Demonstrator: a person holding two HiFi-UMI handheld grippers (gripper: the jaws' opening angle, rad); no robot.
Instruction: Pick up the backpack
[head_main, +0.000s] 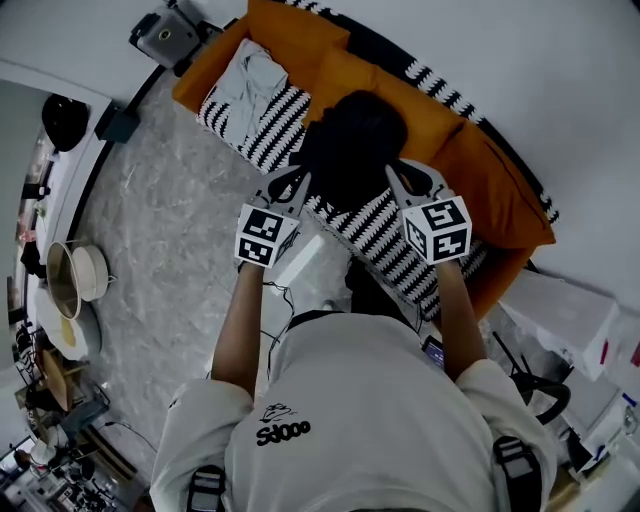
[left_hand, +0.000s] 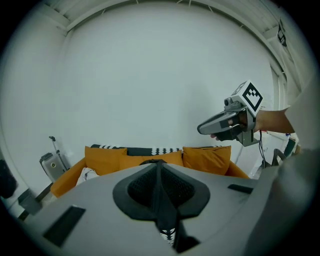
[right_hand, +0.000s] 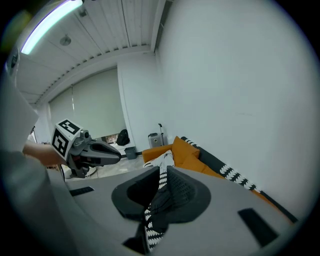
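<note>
A black backpack (head_main: 352, 145) lies on the black-and-white throw of an orange sofa (head_main: 490, 190), in the middle of the seat. My left gripper (head_main: 298, 182) is at the backpack's left edge and my right gripper (head_main: 398, 172) at its right edge; both point at it from the sofa's front. Both have their jaws shut with nothing between them. In the left gripper view the shut jaws hide most of the backpack, of which only a dark top (left_hand: 150, 161) shows, and the right gripper (left_hand: 212, 127) hangs at the right. The right gripper view shows the left gripper (right_hand: 112, 154) beside the sofa (right_hand: 187, 150).
A grey cloth (head_main: 250, 80) lies on the sofa's left end. A grey suitcase (head_main: 165, 35) stands past that end, with a dark bin (head_main: 118, 125) by the wall. White boxes (head_main: 570, 310) sit at the right and a white basket (head_main: 75, 275) at the left of the marbled floor.
</note>
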